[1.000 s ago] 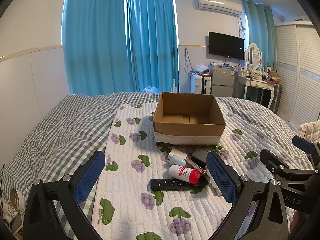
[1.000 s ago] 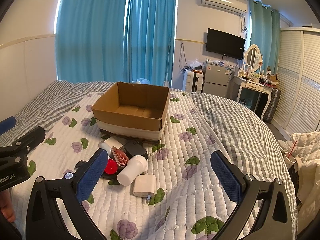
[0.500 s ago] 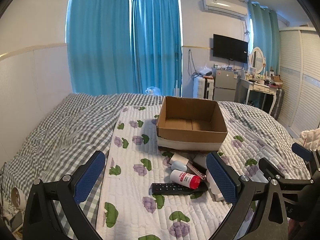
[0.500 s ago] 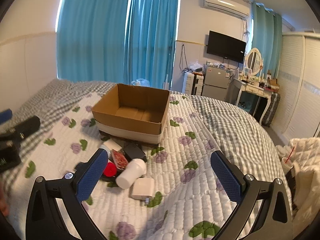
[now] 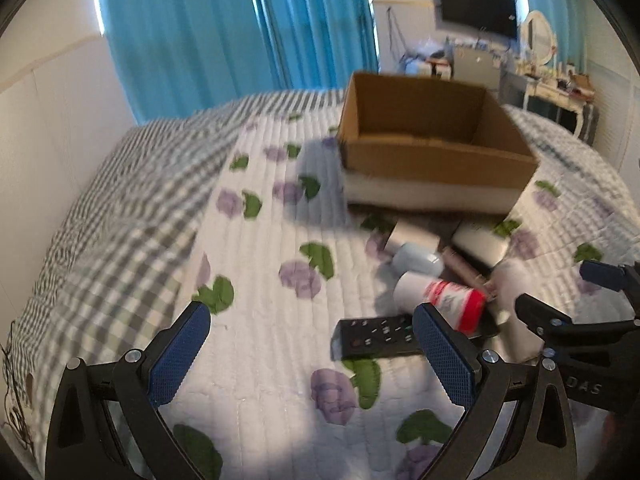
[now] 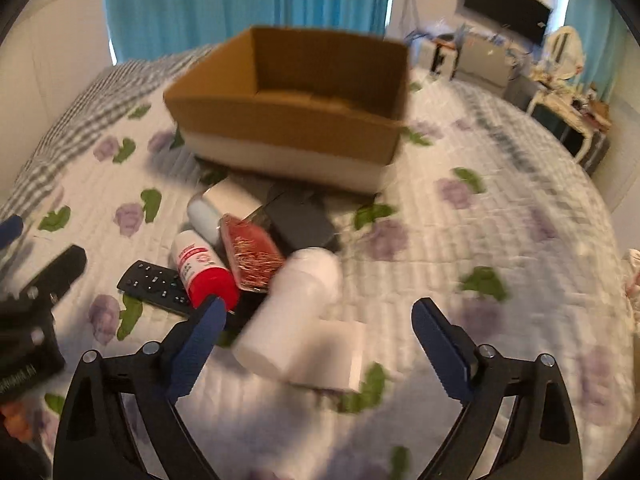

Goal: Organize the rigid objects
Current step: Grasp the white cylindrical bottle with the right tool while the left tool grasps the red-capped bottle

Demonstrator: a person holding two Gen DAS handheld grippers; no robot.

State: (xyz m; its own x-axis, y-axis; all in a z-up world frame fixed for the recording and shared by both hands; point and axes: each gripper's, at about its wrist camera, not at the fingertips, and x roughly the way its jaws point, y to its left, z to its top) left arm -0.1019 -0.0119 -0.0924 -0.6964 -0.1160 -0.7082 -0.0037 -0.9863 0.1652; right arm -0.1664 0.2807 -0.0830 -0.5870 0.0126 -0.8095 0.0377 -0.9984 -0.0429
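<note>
An open, empty cardboard box [image 5: 432, 144] [image 6: 296, 108] sits on the flowered quilt. In front of it lies a pile: a black remote [image 5: 376, 336] [image 6: 154, 286], a white bottle with a red cap [image 5: 444, 300] [image 6: 202, 268], a red glitter case [image 6: 250, 252], a dark case [image 6: 300, 220], a white cylinder [image 6: 296, 312] and a white charger block [image 6: 340, 356]. My left gripper [image 5: 312, 354] is open just short of the remote. My right gripper [image 6: 318, 342] hangs over the cylinder and charger; its jaws are closing, with no pad touching either.
A small pale-blue-capped bottle [image 5: 416, 260] lies against the box. Grey checked bedding [image 5: 120, 208] covers the bed on the left. Blue curtains [image 5: 240, 20], a wall TV [image 6: 506, 4] and a dressing table [image 6: 568, 92] stand beyond the bed.
Both grippers have dropped and tilted down toward the pile, which now looms larger. The right gripper's fingers stand closer together than before.
</note>
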